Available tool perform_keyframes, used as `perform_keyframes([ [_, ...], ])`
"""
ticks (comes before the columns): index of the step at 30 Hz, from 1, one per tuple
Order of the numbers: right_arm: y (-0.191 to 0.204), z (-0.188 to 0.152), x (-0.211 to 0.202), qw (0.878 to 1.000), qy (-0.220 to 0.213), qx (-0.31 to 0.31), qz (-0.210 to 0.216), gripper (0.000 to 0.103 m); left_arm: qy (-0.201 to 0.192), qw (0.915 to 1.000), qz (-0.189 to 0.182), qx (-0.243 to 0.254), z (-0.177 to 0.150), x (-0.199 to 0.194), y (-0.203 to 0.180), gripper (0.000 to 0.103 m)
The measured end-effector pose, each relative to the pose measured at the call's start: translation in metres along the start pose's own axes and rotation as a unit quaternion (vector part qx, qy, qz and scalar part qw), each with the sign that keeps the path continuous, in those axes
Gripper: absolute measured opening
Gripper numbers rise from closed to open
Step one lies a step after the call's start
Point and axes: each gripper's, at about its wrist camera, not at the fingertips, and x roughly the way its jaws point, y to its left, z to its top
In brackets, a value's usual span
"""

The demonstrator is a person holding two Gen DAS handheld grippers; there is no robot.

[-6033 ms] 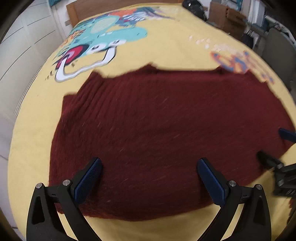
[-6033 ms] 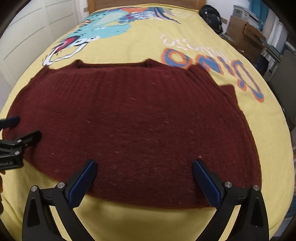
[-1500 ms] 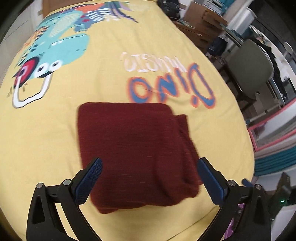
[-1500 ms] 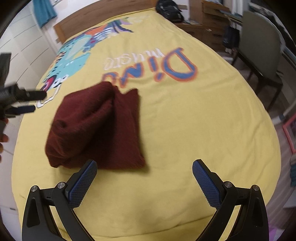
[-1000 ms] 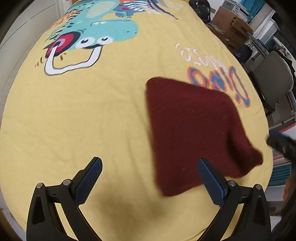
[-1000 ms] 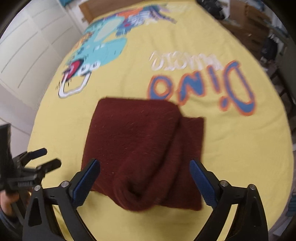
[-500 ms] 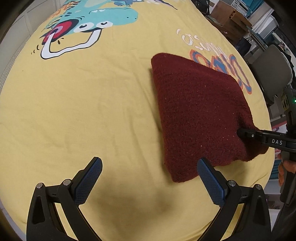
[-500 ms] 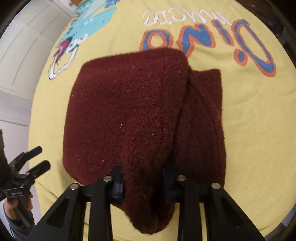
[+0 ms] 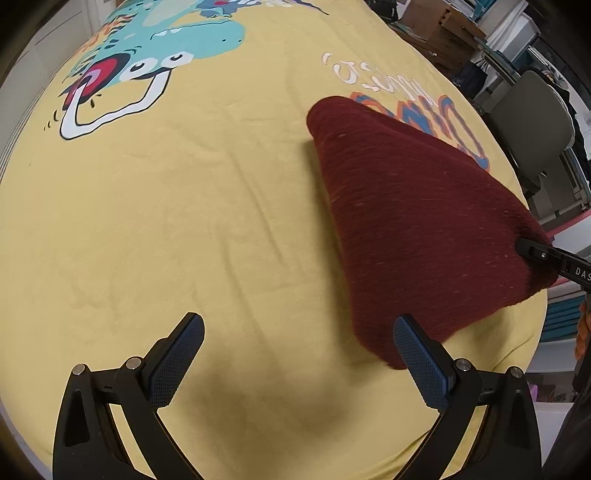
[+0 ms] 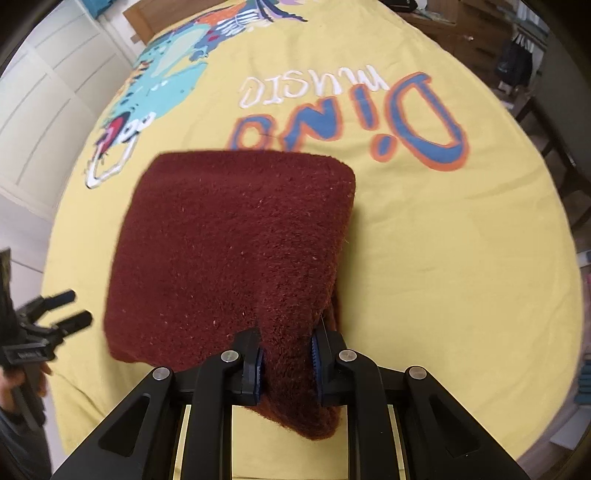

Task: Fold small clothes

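Note:
A dark red knitted sweater (image 10: 229, 243) lies folded into a thick square on the yellow bedspread (image 10: 443, 258). My right gripper (image 10: 287, 363) is shut on the near edge of the sweater, with a bunch of fabric between its blue pads. In the left wrist view the sweater (image 9: 417, 218) sits at the right, with the right gripper (image 9: 532, 251) gripping its right edge. My left gripper (image 9: 295, 354) is open and empty above bare bedspread, left of the sweater. It also shows at the left in the right wrist view (image 10: 62, 310).
The bedspread carries a teal dinosaur print (image 9: 155, 55) and "Dino music" lettering (image 10: 347, 110). A grey chair (image 9: 532, 122) and wooden furniture (image 9: 443, 26) stand beyond the bed's right side. White cupboard doors (image 10: 44, 85) are at the left.
My right gripper has stayed shut on the sweater's near edge and shifted the sweater a little. My left gripper stayed open and moved slightly.

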Motion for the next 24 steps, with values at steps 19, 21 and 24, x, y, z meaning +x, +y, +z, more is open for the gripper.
perform_keyframes([
  [19,-0.006,-0.009,0.015,0.999,0.022,0.014,-0.023,0.084,-0.002,1.0,-0.002,0.009,0.022,0.009,-0.016,0.101],
  [21,-0.003,-0.002,0.007,1.0,0.007,0.017,-0.006,0.086,-0.003,1.0,-0.005,0.008,0.028,0.009,-0.018,0.101],
  [24,0.004,0.01,0.008,1.0,-0.002,0.01,-0.006,0.099,-0.005,0.9999,-0.008,0.004,0.04,0.011,-0.021,0.101],
])
